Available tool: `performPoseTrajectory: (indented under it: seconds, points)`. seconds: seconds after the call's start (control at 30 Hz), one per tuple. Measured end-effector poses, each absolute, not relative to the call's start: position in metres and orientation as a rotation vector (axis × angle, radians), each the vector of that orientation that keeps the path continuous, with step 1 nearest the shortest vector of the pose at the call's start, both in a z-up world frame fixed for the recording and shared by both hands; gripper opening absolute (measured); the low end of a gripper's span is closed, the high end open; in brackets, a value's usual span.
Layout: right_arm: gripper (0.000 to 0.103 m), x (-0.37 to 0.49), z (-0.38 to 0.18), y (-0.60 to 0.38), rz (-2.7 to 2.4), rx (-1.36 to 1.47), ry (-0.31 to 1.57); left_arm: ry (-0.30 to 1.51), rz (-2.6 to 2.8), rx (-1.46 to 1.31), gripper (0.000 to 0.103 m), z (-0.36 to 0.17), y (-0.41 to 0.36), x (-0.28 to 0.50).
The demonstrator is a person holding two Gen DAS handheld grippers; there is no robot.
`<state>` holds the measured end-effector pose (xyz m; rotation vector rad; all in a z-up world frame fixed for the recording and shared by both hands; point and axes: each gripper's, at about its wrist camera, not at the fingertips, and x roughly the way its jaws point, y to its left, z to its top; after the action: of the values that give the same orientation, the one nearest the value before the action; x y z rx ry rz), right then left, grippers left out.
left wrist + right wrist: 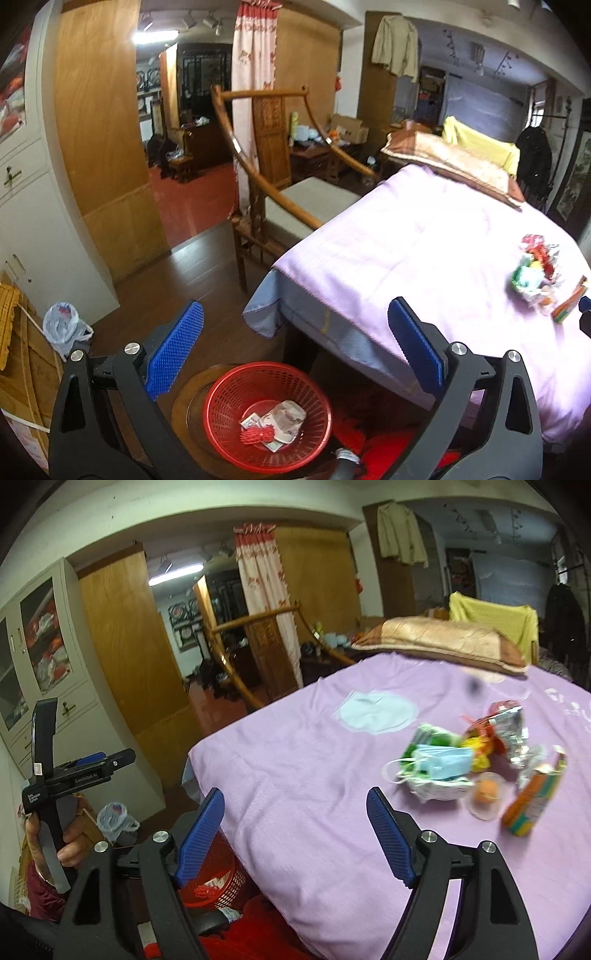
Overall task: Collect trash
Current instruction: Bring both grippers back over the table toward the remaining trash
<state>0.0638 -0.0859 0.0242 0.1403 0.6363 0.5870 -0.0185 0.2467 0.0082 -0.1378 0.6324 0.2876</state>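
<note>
I am keeping the red basket (268, 410) on the floor by the bed's (424, 251) corner so scraps drop straight in — a few wrappers are already lying in it. The remaining trash pile (476, 760) is sitting on the purple bedspread. My right gripper (295, 834) is tilting down toward it, jaws apart and empty; my left gripper (291, 347) is hanging over the basket, also spread wide, holding nothing.

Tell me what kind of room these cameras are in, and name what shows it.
Most likely a bedroom in a lived-in home. A bed with a purple cover and a pillow fills most of the view, a wooden chair stands beside it, and a jacket hangs high on the wall.
</note>
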Motion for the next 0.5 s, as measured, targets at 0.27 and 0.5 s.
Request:
performPoseTrajectory:
  seconds: [0.27, 0.5]
  points:
    - [0.086, 0.049, 0.023, -0.140, 0.506, 0.219, 0.584, 0.610, 0.246, -0.051, 0.096, 0.022, 0.200, -0.020]
    - [0.088, 0.067, 0.001, -0.177, 0.422, 0.291, 0.611, 0.664, 0.203, -0.024, 0.096, 0.007, 0.173, 0.003]
